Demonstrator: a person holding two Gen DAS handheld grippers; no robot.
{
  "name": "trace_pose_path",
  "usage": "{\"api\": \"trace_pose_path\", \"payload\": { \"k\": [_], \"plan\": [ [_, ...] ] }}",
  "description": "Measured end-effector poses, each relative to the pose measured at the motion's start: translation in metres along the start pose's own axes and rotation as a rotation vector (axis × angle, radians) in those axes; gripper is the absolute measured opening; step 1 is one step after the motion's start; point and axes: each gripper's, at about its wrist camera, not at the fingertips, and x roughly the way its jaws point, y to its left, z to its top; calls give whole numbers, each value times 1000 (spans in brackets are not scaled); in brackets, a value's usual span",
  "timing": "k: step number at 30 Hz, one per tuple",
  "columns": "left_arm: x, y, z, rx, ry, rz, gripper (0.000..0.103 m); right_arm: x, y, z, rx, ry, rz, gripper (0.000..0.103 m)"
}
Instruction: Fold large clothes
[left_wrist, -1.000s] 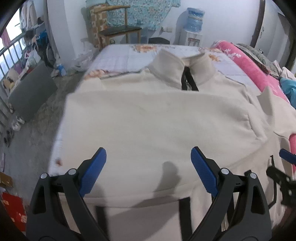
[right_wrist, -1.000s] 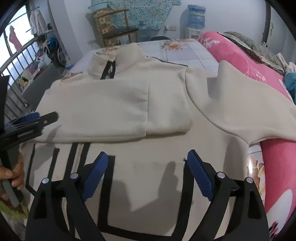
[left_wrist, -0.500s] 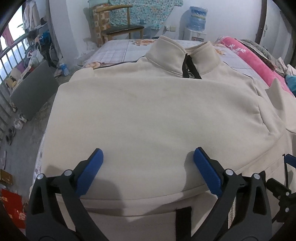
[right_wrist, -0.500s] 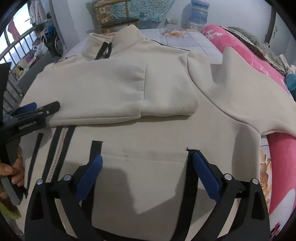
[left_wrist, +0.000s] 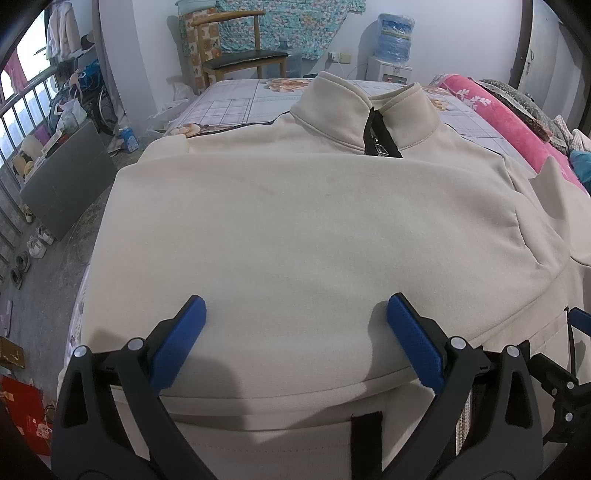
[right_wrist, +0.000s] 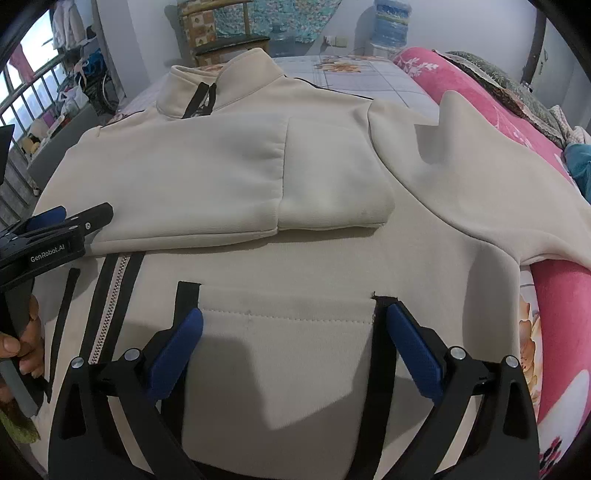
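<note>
Cream jacket (right_wrist: 295, 258) flat on bed (left_wrist: 236, 99), one sleeve (right_wrist: 229, 184) folded across chest. My left gripper (left_wrist: 295, 343) and right gripper (right_wrist: 291, 343) released, holding nothing. Judged thick, soft, floppy; grasp seams near zipper (right_wrist: 110, 302).

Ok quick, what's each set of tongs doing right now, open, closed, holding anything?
Left tongs: open, holding nothing, over the folded sleeve.
Right tongs: open, holding nothing, over the jacket pocket.
</note>
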Motion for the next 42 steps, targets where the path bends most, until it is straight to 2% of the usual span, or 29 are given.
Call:
{"api": "trace_pose_path", "payload": {
  "k": [7, 19, 42],
  "plan": [
    [0, 1, 0, 0, 0, -1, 95, 0, 0, -1, 3, -10, -2, 97],
    [0, 0, 0, 0, 0, -3, 95, 3, -1, 5, 18, 34, -6, 97],
    [-1, 2, 1, -6, -2, -8, 95, 2, 0, 1, 43, 25, -25, 97]
  ]
}}
